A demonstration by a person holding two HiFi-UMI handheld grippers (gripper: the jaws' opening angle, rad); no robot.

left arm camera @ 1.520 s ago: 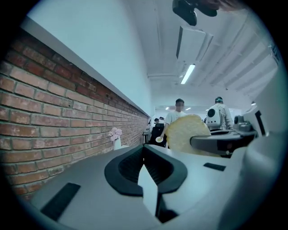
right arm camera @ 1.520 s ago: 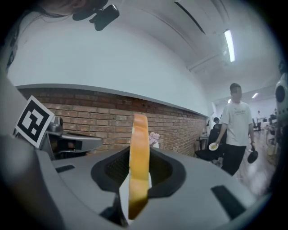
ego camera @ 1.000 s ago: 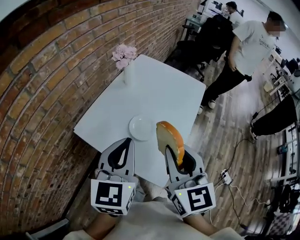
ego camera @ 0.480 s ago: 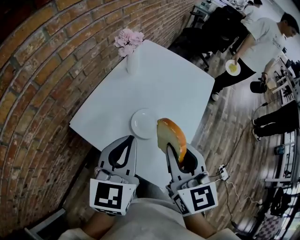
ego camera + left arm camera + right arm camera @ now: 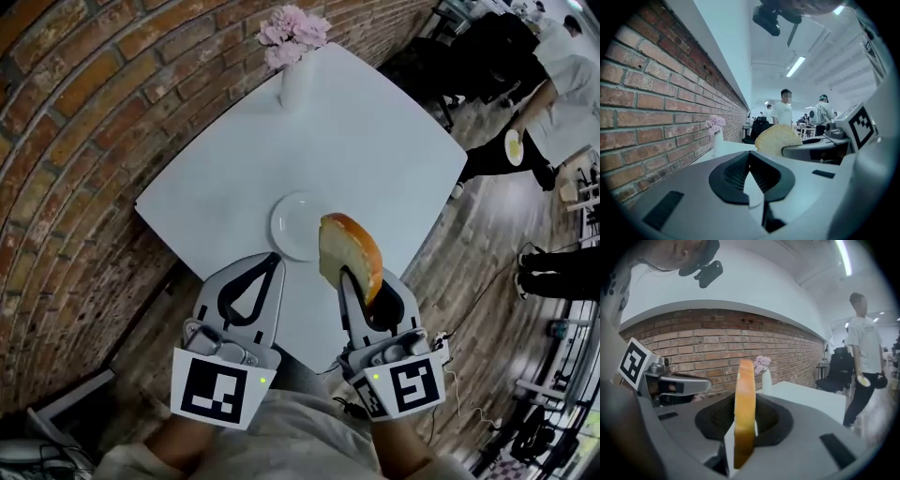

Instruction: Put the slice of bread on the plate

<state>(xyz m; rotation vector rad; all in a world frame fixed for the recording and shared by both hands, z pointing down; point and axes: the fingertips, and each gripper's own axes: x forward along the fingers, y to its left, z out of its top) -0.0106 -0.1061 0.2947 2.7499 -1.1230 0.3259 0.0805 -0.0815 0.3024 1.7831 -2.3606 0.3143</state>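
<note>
Golden bread slice (image 5: 744,399): right gripper (image 5: 351,284) is pinching it.
Left gripper (image 5: 272,263): jaws touching, empty.
Plate (image 5: 292,225): head view alone is showing it.

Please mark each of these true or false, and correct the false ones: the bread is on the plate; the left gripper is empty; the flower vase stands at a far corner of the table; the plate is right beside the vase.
1. The slice of bread lies on the plate. False: the right gripper is shut on it and holds it up on edge, and the plate is bare.
2. The left gripper holds nothing. True: its jaws are together with nothing between them.
3. The vase of pink flowers stands at a far corner of the table. True.
4. The plate is right beside the vase. False: it sits near the table's near edge, well apart from the vase.
</note>
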